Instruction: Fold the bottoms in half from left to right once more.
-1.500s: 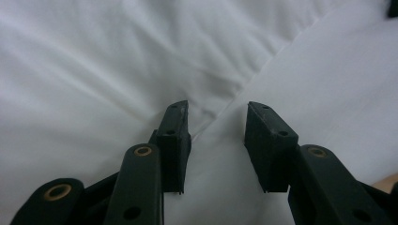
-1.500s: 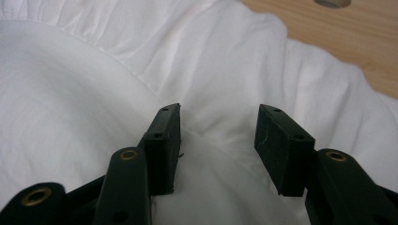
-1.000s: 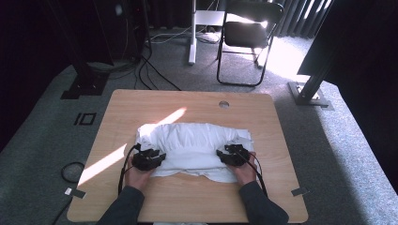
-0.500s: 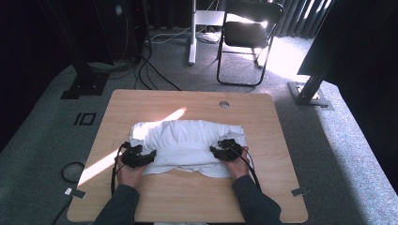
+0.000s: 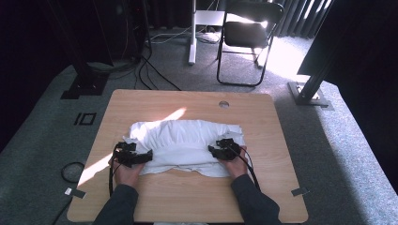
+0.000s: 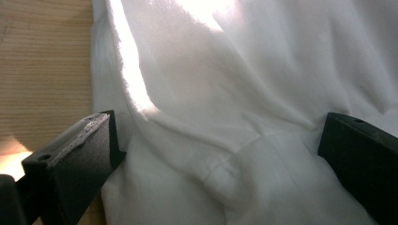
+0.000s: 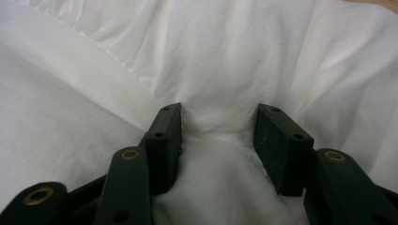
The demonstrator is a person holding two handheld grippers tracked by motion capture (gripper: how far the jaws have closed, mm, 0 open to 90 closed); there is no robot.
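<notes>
— Carrying the work?

— A light wooden counter [image 5: 187,197] with rounded corners and a small round hole [image 5: 224,104] near the far edge. Bears a crumpled white cloth [image 5: 185,140].

— Placement of the cloth?

— Lies bunched across the middle of the counter, a little toward the near side, wider than deep. Catches a slanting stripe of sunlight [image 5: 171,115] at the far left corner.

— And against the left tongs [image 5: 149,156]?

— Sit at the cloth's near left edge, tips pointing inward over the fabric. Spread wide, having just been opening; released, pressing on nothing. In the left gripper view, soft folds and a stitched hem between the two black jaws, one jaw right at the border where cloth meets bare wood.

— The right tongs [image 5: 211,150]?

— Planted on the cloth's near right part, tips facing the other pair, well apart from it. Half closed and clenched on a raised fold of the cloth. In the right gripper view, fabric pinched up into a ridge between the jaws and touching both.

— Hands?

— Left hand [image 5: 124,171] and right hand [image 5: 237,164] just behind their tongs, dark sleeves coming in over the near edge.

— Beyond the counter?

— Grey carpet [image 5: 328,154], a black folding chair [image 5: 248,37] in bright sun, dark cables [image 5: 155,77] trailing across the floor.
</notes>
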